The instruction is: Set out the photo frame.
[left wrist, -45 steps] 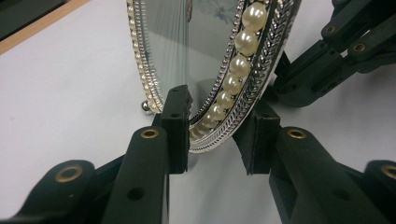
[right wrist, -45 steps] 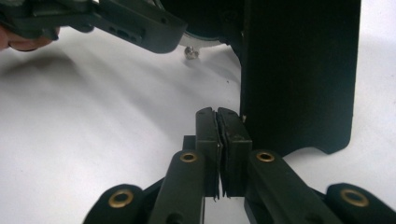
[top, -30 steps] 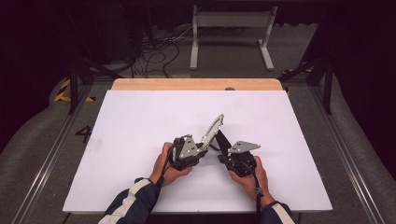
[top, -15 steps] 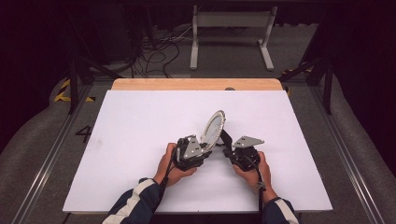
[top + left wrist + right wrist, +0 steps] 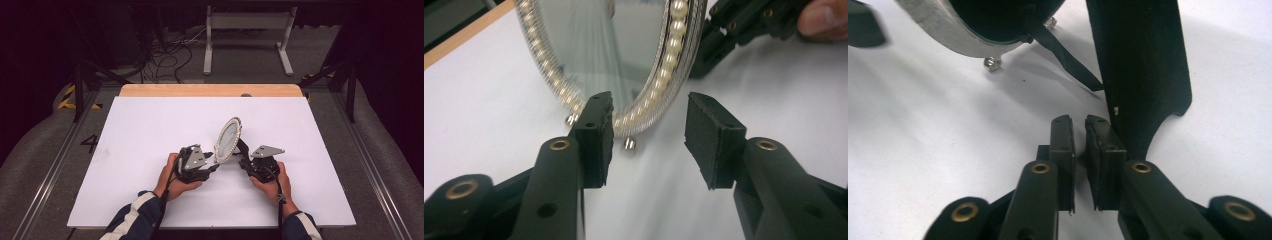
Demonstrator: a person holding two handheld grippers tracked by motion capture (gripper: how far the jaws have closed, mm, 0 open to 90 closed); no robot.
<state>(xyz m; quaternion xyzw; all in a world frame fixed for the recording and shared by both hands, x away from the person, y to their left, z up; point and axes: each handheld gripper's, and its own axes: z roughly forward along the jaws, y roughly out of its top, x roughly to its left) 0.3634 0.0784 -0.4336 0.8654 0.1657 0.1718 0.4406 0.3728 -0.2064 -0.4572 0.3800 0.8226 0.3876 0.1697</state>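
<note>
In the high view, an oval mirror (image 5: 228, 139) with a beaded rim is standing tilted on the white table (image 5: 150, 130), near the middle toward the person's side, with the left gripper (image 5: 212, 167) just beside its lower edge and the right gripper (image 5: 243, 161) reaching in behind it. A bare wooden strip (image 5: 210, 90) is running along the table's far edge, and cables and a grey metal stand are lying on the dark floor beyond. In the left gripper view, the black jaws have just been opening and are standing wide apart, their rough foam pads (image 5: 706, 135) gripping nothing; the mirror (image 5: 614, 50) is rising right in front of them, its pearl beads and ribbed silver frame catching light, resting on small round metal feet (image 5: 629, 144). In the right gripper view, the jaws have just been opening a little and are leaving a narrow gap, with nothing visible between them; the mirror's flat black prop (image 5: 1140, 65) is standing just beside the right jaw, and a thin black strap (image 5: 1063, 55) is linking it to the silver-edged back (image 5: 948, 30).
</note>
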